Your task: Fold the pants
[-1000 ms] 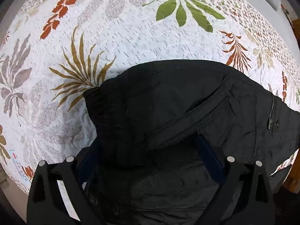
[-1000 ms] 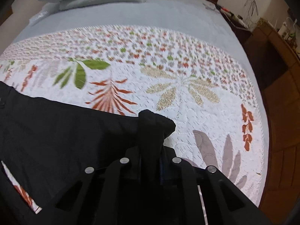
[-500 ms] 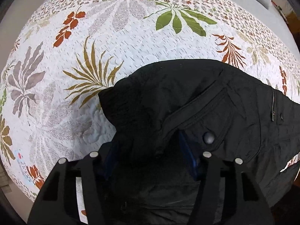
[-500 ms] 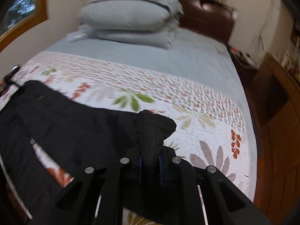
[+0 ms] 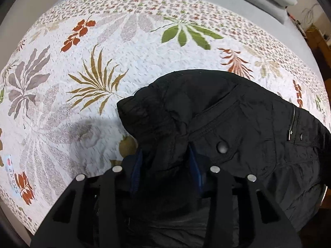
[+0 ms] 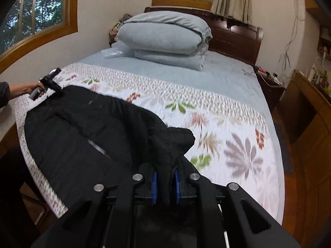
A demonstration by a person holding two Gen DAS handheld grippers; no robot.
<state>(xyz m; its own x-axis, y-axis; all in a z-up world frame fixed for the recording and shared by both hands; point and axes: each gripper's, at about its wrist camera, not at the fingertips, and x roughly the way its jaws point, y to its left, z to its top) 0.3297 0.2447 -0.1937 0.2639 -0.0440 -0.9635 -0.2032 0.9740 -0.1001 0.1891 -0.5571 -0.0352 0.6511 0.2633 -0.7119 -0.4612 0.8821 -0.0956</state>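
The left gripper (image 5: 165, 161) points steeply down at the bed, and its jaws are closing around a thick bunch of the black pants (image 5: 227, 119); the cloth fills the gap between the blue pads (image 5: 137, 171), though whether they already press it firmly is hard to tell from this angle. In the right wrist view the left hand (image 6: 31, 87) shows at the far left edge, a dark sleeve behind it, fingers wrapped round the gripper's handle at the pants' far end.

The right gripper (image 6: 165, 178) is angled partly downward, looking along the bed towards the headboard (image 6: 238, 39). Its jaws are closed tight on a narrow pinch of the pants' fabric, which pokes up above the pads as a rumpled peak.

The pants lie across the near edge of the bed, stretched between the two grippers. The cloth is matte black and lightly crinkled, with a gathered waistband edge, a flap pocket with a round snap button (image 5: 222, 146) and a short metal zipper (image 5: 292, 122).

Under them is a white quilted bedspread (image 5: 144, 66), stitched in fine rows and printed with leaves in green, rust, ochre and grey. Beyond it lie a plain pale blue sheet and a folded blue duvet (image 6: 165, 39), soft and rounded, stacked near the dark wooden headboard.
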